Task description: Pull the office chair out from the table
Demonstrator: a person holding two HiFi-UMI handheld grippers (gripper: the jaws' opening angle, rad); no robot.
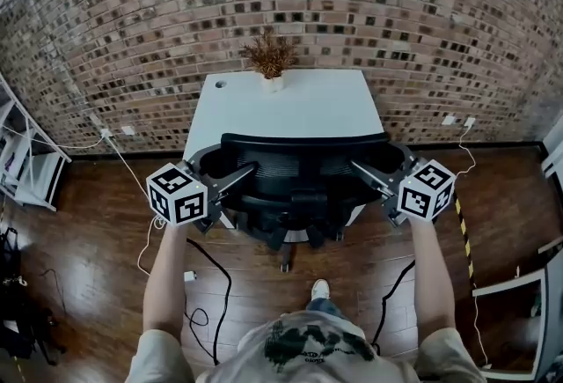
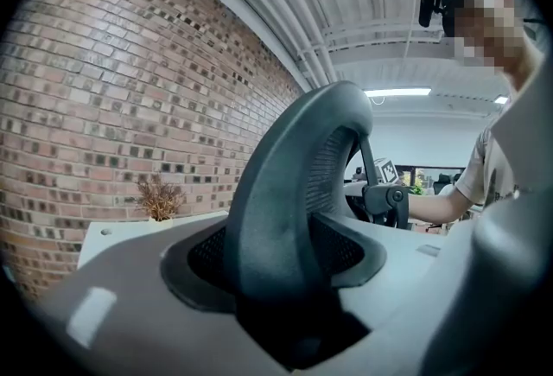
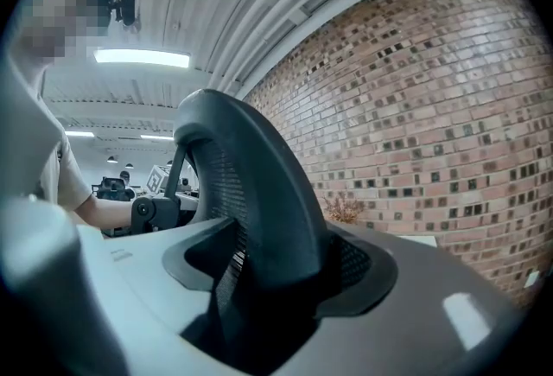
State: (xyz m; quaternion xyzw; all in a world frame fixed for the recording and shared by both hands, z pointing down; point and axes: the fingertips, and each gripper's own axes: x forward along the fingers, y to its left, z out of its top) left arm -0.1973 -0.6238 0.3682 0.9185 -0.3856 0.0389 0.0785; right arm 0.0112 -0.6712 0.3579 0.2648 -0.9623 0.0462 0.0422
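Person in pale printed short-sleeved T-shirt (image 1: 308, 346) and white shoe (image 1: 320, 289); grey left gripper (image 1: 246, 172) and right gripper (image 1: 362, 171) each bear a black-and-white marker cube (image 1: 179, 194).

Your arms reach forward, spread apart; left gripper (image 1: 246, 172) and right gripper (image 1: 361, 171) angle inward, each clamped on the chair (image 1: 299, 168) back.

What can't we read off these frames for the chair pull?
- Pad contact: in both gripper views the black mesh office chair backrest sits between the jaws of the left hand-held gripper and right hand-held gripper, but its rim covers the pad faces.
- Chair's wheeled base: head view, mostly under the backrest.
- White metal shelf: cut off by head view's left edge.
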